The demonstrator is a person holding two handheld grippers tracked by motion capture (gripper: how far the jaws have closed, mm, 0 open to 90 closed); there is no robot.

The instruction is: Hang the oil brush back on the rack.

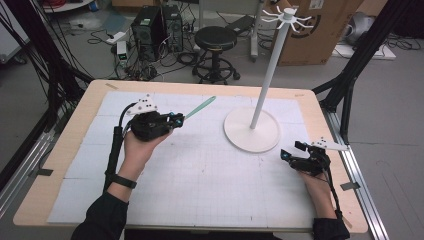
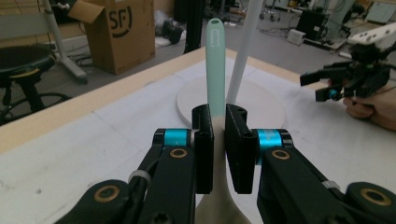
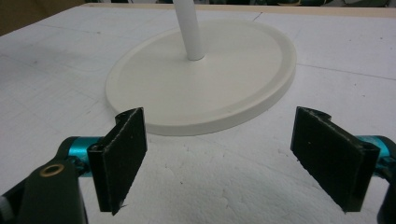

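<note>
My left gripper point(image 1: 176, 120) is shut on a utensil with a pale green handle point(image 1: 200, 107) and a cream bowl end, held above the left half of the table. In the left gripper view the jaws pinch its neck, and the green handle point(image 2: 215, 65) points away toward the stand. My right gripper point(image 1: 289, 155) rests near the table's right edge, open, with nothing between its fingers point(image 3: 122, 158). A white stand with a round base point(image 1: 251, 130), a tall pole point(image 1: 269, 75) and hooks at the top rises between the grippers; its base point(image 3: 201, 84) lies just beyond the right jaws.
A white gridded mat point(image 1: 200, 165) covers the wooden table. Behind the table are a black stool point(image 1: 215, 40), computer towers point(image 1: 150, 30), cables and a cardboard box point(image 1: 320, 30). Black frame posts flank both sides.
</note>
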